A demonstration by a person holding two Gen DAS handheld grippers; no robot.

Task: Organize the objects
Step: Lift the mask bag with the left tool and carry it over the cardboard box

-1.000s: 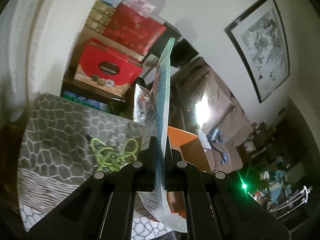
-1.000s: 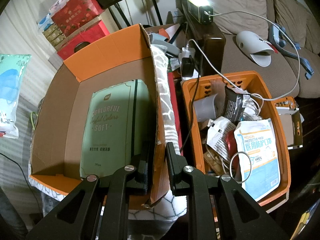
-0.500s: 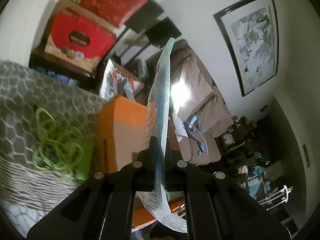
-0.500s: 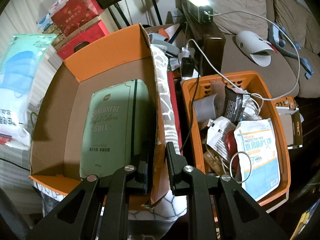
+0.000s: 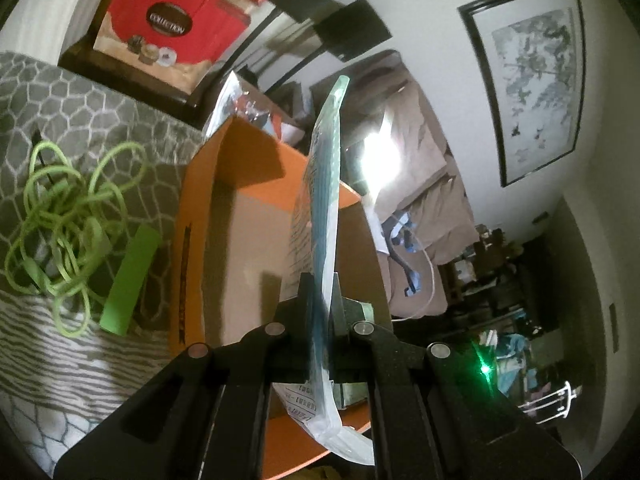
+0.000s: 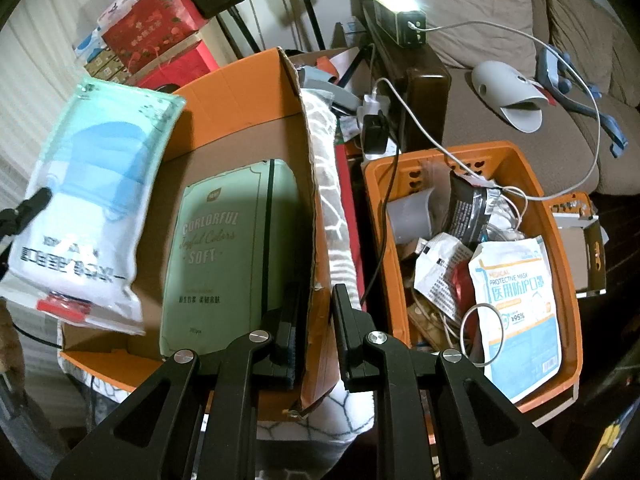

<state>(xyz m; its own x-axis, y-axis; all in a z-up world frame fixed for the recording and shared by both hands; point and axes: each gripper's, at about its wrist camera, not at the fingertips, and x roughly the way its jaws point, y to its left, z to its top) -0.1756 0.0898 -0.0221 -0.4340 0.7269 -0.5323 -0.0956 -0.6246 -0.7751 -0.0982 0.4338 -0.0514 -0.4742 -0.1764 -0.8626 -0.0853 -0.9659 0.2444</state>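
My left gripper [image 5: 320, 280] is shut on a blue-and-white mask packet [image 5: 320, 184], seen edge-on and upright. In the right wrist view the same mask packet [image 6: 88, 200] hangs over the left wall of the orange cardboard box [image 6: 240, 92], with a black finger [image 6: 24, 212] showing at its left edge. A green tissue pack [image 6: 232, 248] lies inside the box. My right gripper [image 6: 318, 292] is shut on the box's right wall [image 6: 316, 240]. The cardboard box [image 5: 240, 240] opens just below and ahead of the left gripper.
An orange plastic basket [image 6: 560, 240] to the right holds another mask pack [image 6: 516, 312], wrappers and cables. A green cable bundle [image 5: 68, 208] lies on a grey patterned blanket [image 5: 80, 112] left of the box. Red gift boxes [image 5: 172, 40] stand behind. A sofa [image 6: 500, 32] is at the back right.
The left gripper has carried the mask packet lower and across the blanket to the box; in the right wrist view it slid in from the left edge. The right gripper has not moved.
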